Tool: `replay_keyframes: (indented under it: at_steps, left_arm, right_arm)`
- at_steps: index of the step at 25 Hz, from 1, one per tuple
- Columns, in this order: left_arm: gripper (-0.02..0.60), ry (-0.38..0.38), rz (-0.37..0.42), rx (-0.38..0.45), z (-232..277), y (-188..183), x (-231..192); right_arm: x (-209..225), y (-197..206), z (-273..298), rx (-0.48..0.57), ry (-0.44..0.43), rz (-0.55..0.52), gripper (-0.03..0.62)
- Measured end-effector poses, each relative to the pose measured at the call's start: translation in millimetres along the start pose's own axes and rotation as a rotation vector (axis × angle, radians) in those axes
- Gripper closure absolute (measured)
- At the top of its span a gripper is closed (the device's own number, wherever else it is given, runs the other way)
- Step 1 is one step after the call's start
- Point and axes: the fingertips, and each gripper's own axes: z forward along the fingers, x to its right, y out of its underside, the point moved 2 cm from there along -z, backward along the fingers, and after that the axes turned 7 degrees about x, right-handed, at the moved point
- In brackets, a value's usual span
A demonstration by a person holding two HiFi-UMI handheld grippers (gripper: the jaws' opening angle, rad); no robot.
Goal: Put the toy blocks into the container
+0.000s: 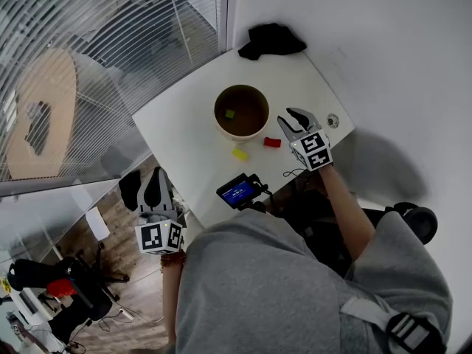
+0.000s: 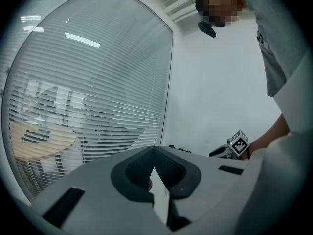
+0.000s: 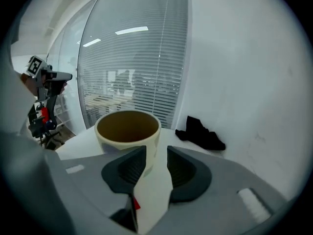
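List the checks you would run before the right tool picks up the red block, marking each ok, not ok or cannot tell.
1. Right tool jaws apart, nothing gripped: ok.
2. Red block lies free on the table, apart from the yellow block: ok.
3. Container upright, room beside the green block inside: ok.
4. Left tool beyond the table's edge, out of the way: ok.
5. Red block centred between the right tool's jaws: cannot tell; only a red sliver shows in the right gripper view.

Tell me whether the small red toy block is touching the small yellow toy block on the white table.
Apart. The head view shows bare white table between the small red toy block and the small yellow toy block.
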Motion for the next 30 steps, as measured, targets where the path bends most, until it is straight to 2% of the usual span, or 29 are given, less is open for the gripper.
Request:
replay_keyframes:
  at_steps: [3,8,15,30]
  left_arm:
    - [0.575,-0.004,-0.001,-0.002,0,2,-1]
    - [0.575,-0.006,0.001,-0.007,-1,4,-3]
    - [0.575,-0.010,0.008,-0.014,-2,2,-3]
    - [0.575,-0.013,0.009,-0.022,-2,3,-4]
  right_arm:
    - [-8,26,3,-0.061,-0.037,-0.030,0.450]
    - [-34,76,5,-0.214,-0.153,-0.146,0.450]
    - [-46,132,6,-0.356,-0.246,-0.164,0.450]
    - [-62,172,14,-0.481,-0.345,-0.197,0.428]
